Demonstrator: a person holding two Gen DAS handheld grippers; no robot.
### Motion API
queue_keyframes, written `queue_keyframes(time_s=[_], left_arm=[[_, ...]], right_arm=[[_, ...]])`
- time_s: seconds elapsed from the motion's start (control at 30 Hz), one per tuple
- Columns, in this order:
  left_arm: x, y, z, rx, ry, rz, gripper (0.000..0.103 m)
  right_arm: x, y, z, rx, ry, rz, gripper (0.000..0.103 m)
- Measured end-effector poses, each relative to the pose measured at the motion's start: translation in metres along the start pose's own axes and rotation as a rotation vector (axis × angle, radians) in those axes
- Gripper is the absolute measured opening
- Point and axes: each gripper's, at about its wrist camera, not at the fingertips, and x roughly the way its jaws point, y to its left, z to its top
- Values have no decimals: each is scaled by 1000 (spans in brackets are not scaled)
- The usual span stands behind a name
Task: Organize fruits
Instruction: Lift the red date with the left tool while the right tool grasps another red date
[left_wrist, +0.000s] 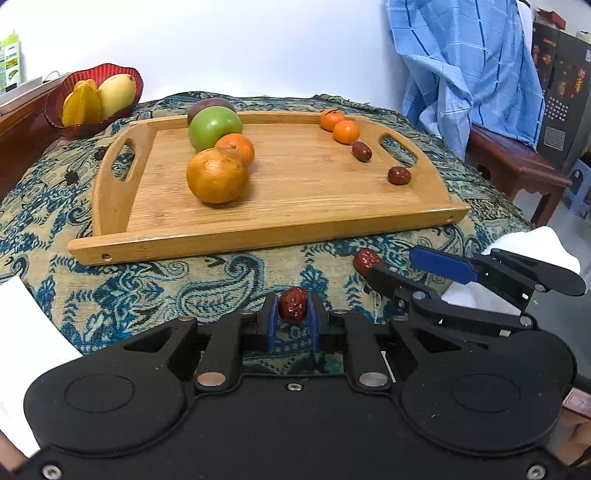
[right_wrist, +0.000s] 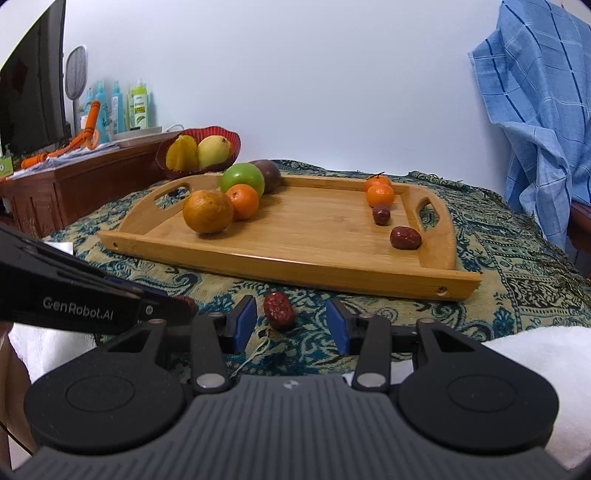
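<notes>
My left gripper (left_wrist: 293, 314) is shut on a wrinkled red date (left_wrist: 293, 309), held between its blue pads low over the patterned cloth. My right gripper (right_wrist: 291, 325) stands open. A second red date (right_wrist: 279, 315) lies on the cloth between its fingertips, nearer the left pad and touching neither. In the left wrist view that date (left_wrist: 365, 259) shows just ahead of the right gripper (left_wrist: 391, 265). The wooden tray (left_wrist: 258, 230) holds a large orange (left_wrist: 217, 175), a smaller orange (left_wrist: 238, 147), a green apple (left_wrist: 214, 127) and a purple fruit (left_wrist: 208, 106) on the left. Two mandarins (left_wrist: 338, 125) and two dates (left_wrist: 399, 175) line its right side.
A red bowl (left_wrist: 55, 107) with a starfruit and a mango stands behind the tray's left end. A wooden cabinet (right_wrist: 74, 184) with bottles is at the left. A blue checked cloth (left_wrist: 469, 74) hangs over a wooden stool (left_wrist: 517, 162) at the right. White sleeves flank both grippers.
</notes>
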Motion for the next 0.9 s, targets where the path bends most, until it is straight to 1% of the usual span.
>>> queue_keyframes(time_s=[0.17,0.27,0.33,0.43,0.67,0.9], left_arm=[[2,3,0,-10,0,9,16],[3,4,-1,-7,-6,23,16],[4,5,-2,-6,-11,31,16],[7,7,-3,-16,-10,35,16],[8,9,-4,-28,-16,33,16],[10,10,-4,-34,-14,27,16]], right_arm=[[2,8,0,-19,-16,-13,61],[5,10,0,-23,-21,-26,54],[6,11,0,-24,-20,-33,48],[8,12,1,-16,-22,-38,44],[16,17,-1,-11,-4,-35,41],[21,20,-2,-5,14,-41,35]])
